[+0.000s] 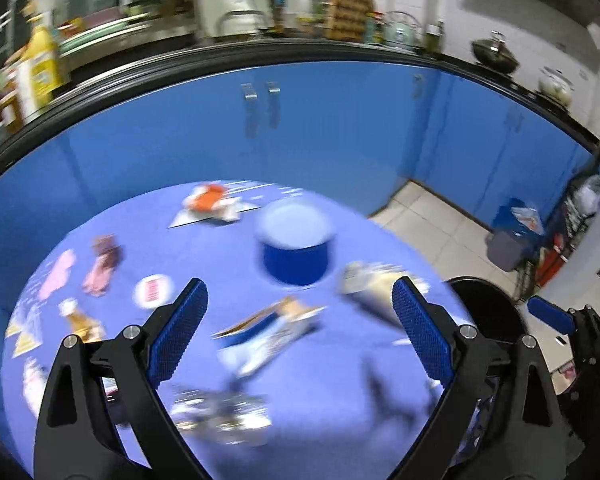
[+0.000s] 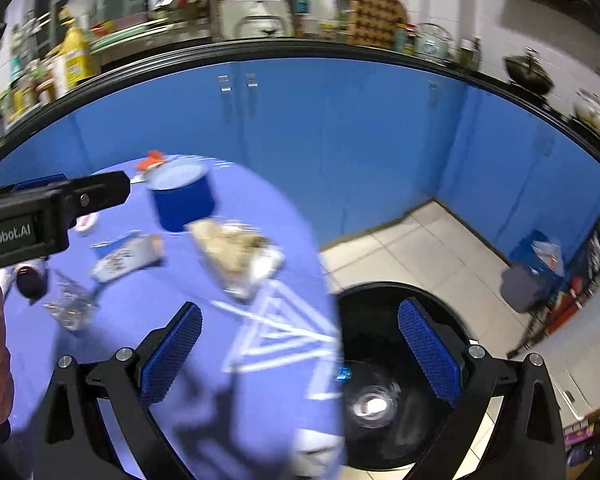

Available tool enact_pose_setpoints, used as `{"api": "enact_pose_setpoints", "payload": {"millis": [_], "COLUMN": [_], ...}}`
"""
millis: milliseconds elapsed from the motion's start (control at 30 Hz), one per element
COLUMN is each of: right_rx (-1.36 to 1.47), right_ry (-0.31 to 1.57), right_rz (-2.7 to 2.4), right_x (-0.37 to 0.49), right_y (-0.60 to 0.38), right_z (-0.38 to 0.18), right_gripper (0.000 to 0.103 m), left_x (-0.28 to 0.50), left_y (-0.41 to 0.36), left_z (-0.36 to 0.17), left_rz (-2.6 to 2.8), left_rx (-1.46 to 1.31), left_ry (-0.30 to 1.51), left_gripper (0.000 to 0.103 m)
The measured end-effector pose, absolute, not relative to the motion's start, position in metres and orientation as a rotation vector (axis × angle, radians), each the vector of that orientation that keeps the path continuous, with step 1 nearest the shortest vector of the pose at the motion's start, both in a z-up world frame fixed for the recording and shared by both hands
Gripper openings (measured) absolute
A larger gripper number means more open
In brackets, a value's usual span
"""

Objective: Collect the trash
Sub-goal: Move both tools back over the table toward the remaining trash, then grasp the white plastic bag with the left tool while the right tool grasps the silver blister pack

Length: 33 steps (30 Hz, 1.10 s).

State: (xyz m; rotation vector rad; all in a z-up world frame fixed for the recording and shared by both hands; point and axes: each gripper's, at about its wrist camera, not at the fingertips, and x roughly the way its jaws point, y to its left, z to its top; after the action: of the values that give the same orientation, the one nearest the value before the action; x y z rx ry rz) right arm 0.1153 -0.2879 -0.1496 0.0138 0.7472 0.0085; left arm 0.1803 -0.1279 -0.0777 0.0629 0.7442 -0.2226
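**Operator:** Tongs first: my left gripper [image 1: 300,332] stands wide apart with nothing between its pads, and my right gripper [image 2: 300,356] is spread just as wide and empty, straddling the edge of the table [image 2: 140,320] and the black bin [image 2: 380,320] beside it.

**Partner:** Where's the trash?

**Operator:** Scattered on the purple tabletop. A flat blue-and-white wrapper [image 1: 268,336] lies just ahead of the left pads, between them, its long axis slanting up to the right. A crumpled tan wrapper [image 2: 236,252] sits beyond it near the blue cup [image 1: 296,248].

**Partner:** Which hand takes the flat one?

**Operator:** Left, I judge; it's nearer. Motion blur hides the finer detail.
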Motion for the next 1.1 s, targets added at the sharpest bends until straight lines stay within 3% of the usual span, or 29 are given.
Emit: {"api": "enact_pose_setpoints", "payload": {"millis": [500, 1100], "right_rx": [-0.021, -0.118], "right_ry": [0.778, 0.866], "right_rz": [0.22, 0.309], "right_x": [0.134, 0.133], "right_y": [-0.166, -0.096], "right_z": [-0.155, -0.191], "right_gripper": [0.096, 0.096], "left_x": [0.142, 0.131], "left_y": [0.041, 0.096], "left_z": [-0.115, -0.152], "left_rz": [0.061, 0.126], "left_rx": [-0.016, -0.092], "left_ry": [0.82, 0.91], "left_gripper": [0.092, 0.09]}}
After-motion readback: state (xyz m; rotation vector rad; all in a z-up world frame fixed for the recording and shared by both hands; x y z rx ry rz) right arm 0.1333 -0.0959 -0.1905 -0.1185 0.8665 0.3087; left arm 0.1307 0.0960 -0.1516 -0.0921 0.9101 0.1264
